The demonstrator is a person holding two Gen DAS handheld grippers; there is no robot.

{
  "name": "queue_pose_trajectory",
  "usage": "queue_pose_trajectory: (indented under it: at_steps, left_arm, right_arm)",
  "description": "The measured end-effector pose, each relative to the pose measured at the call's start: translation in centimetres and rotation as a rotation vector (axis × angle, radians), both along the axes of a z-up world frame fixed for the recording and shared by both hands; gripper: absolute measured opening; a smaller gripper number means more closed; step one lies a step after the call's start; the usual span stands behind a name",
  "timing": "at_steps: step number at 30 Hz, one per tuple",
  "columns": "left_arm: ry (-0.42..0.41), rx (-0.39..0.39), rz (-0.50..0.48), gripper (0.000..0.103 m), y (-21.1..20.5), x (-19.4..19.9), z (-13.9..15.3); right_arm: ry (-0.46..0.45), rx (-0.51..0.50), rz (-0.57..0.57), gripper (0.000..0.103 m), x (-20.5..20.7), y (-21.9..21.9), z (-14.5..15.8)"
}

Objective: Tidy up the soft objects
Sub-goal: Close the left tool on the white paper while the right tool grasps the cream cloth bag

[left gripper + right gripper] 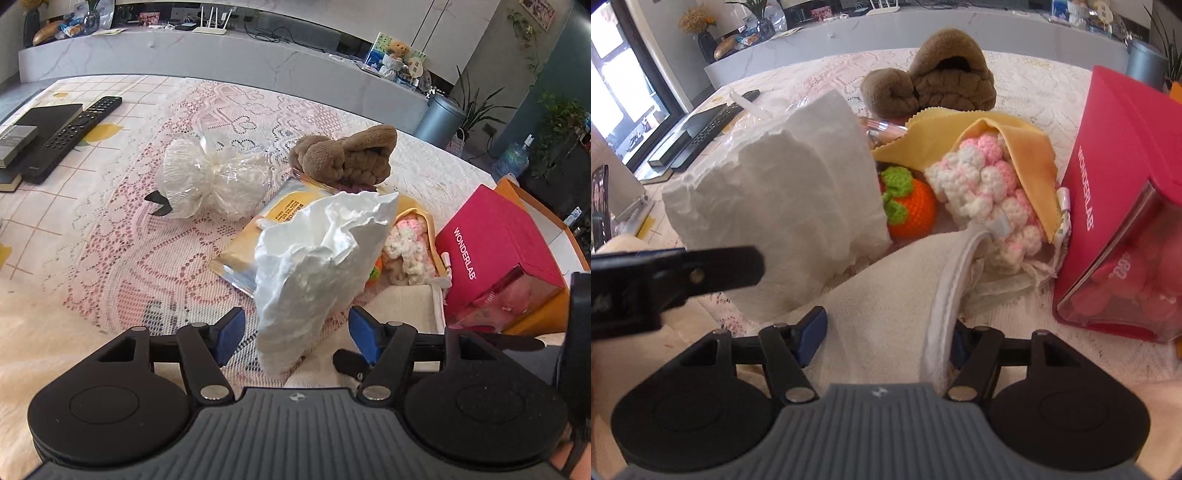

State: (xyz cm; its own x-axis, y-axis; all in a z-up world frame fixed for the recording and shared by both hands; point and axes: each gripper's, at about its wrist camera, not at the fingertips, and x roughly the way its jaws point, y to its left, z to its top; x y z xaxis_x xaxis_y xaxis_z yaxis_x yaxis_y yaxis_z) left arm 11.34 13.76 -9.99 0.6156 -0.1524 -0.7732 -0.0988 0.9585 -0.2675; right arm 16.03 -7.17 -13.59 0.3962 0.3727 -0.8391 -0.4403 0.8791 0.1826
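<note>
A crumpled white tissue wad stands between the open fingers of my left gripper; the pads do not touch it. It also shows in the right wrist view. My right gripper is open, with a cream cloth lying between its fingers. Behind lie a pink-and-white crochet piece under a yellow cloth, an orange crochet fruit, a brown plush slipper and a clear bag of white stuff.
A pink WONDERLAB box stands at the right on the lace tablecloth. A yellow packet lies under the tissue. A remote and black books lie at the far left. A grey counter runs behind.
</note>
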Motion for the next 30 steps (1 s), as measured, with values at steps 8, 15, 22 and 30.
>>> queue_pose_trajectory:
  at_steps: [8, 15, 22, 30]
  left_arm:
    - [0.006, 0.047, -0.010, 0.023, -1.0, 0.3, -0.6]
    - [-0.100, 0.064, -0.041, 0.014, -1.8, -1.6, 0.7]
    - [-0.161, 0.083, -0.027, 0.013, -2.9, -3.8, 2.8]
    - [-0.229, 0.120, -0.033, 0.013, -5.3, -5.9, 6.3]
  right_arm:
    - [-0.041, 0.019, -0.001, 0.020, -0.7, -0.8, 0.4]
    - [-0.158, 0.021, 0.035, 0.014, -2.7, -1.2, 3.0]
    - [-0.260, 0.060, 0.001, 0.012, -4.6, -4.0, 6.8]
    - [-0.362, 0.141, -0.082, 0.012, -7.0, -9.0, 11.4]
